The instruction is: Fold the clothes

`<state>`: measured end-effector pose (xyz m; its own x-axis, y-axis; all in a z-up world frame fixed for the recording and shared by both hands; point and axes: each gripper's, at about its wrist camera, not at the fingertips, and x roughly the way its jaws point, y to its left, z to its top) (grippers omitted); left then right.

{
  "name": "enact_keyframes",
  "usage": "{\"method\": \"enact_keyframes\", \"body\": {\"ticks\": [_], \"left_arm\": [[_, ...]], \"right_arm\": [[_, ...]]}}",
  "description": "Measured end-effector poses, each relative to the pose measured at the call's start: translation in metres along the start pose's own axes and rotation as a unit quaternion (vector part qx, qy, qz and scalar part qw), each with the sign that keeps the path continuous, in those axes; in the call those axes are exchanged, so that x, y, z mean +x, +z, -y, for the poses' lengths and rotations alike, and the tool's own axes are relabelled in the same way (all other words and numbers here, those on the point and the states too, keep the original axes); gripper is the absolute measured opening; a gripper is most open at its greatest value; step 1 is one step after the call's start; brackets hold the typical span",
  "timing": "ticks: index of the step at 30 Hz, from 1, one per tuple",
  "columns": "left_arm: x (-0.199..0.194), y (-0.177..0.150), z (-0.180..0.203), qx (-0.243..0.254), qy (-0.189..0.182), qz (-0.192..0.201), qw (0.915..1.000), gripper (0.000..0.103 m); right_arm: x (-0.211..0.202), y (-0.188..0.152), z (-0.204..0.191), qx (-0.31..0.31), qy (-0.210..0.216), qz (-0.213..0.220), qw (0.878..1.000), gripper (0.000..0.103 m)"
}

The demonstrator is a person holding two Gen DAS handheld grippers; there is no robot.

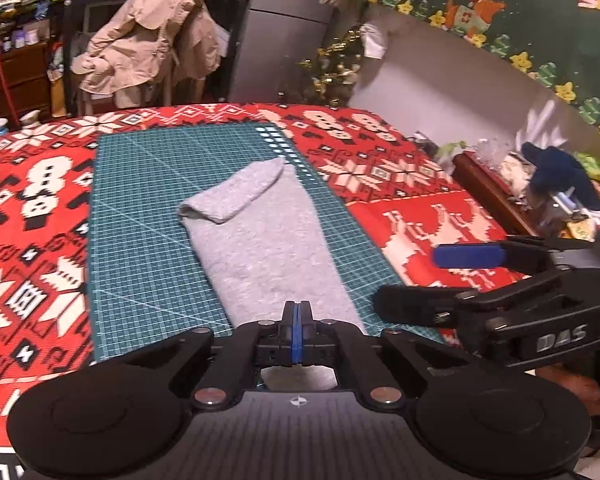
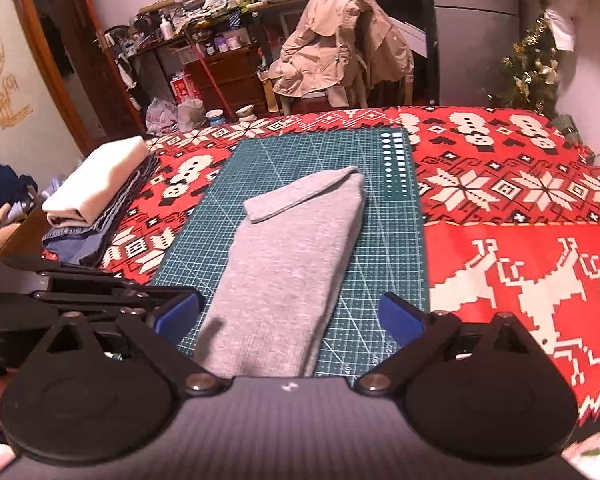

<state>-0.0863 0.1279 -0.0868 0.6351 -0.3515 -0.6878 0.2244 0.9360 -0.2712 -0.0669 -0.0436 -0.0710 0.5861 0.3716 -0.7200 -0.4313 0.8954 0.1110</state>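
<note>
Grey garment [image 1: 268, 248]: folded into a long narrow strip, lying flat on the green cutting mat [image 1: 140, 220]. Far end turned back over itself as a slanted flap; near end reaches the mat's front edge. In the right wrist view the same garment [image 2: 288, 264] runs from between the right tongs toward the middle of the mat [image 2: 388, 248].

Green cutting mat: gridded, laid on the counter over a red, white and black patterned cloth [image 1: 32, 208] with snowflake and snowman motifs.

Left tongs [image 1: 297, 320]: pressed together, blue pads meeting with no gap, poised at the near end of the garment. Whether any fabric is pinched between them cannot be told.

Right tongs [image 2: 290, 316]: spread wide, blue pads on either side of the garment's near end, nothing between them gripped. In the left wrist view the right tongs [image 1: 424, 280] appear from the side, near the garment's right edge, over the mat's corner.

Stack of folded clothes [image 2: 100, 188]: cream piece on top, darker and denim pieces beneath, at the counter's left edge, well apart from the mat.

Beige coat [image 2: 340, 40]: draped over a chair beyond the counter.

Small decorated tree [image 2: 532, 64]: at the far right, against the wall.

Cluttered shelves [image 2: 204, 8]: behind the chair.
</note>
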Motion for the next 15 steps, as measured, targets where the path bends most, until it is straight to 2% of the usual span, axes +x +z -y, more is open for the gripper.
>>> {"method": "enact_keyframes", "body": {"ticks": [2, 3, 5, 7, 12, 13, 15], "left_arm": [[0.003, 0.000, -0.003, -0.010, -0.016, -0.005, 0.9998, 0.000], [0.005, 0.000, -0.005, -0.016, -0.021, -0.008, 0.9996, 0.000], [0.009, -0.001, -0.008, -0.028, -0.027, -0.012, 0.9992, 0.000], [0.011, -0.001, -0.011, -0.038, -0.031, -0.013, 0.9987, 0.000], [0.015, -0.001, -0.013, -0.051, -0.043, -0.016, 0.9976, 0.000], [0.016, -0.002, -0.012, -0.048, -0.042, -0.018, 0.9978, 0.000], [0.020, -0.004, -0.010, -0.038, -0.038, -0.023, 0.9983, 0.000]], "right_arm": [[0.003, 0.001, -0.001, 0.006, 0.005, -0.003, 1.000, 0.074], [0.005, 0.001, -0.002, 0.010, 0.008, -0.005, 1.000, 0.070], [0.008, 0.002, -0.003, 0.016, 0.013, -0.008, 1.000, 0.050], [0.012, 0.001, -0.005, 0.019, 0.015, -0.008, 1.000, 0.042], [0.020, -0.004, -0.005, 0.026, 0.008, -0.009, 1.000, 0.039], [0.022, -0.004, -0.006, 0.026, 0.003, -0.006, 1.000, 0.036], [0.025, -0.005, -0.005, 0.026, 0.010, -0.009, 1.000, 0.017]]}}
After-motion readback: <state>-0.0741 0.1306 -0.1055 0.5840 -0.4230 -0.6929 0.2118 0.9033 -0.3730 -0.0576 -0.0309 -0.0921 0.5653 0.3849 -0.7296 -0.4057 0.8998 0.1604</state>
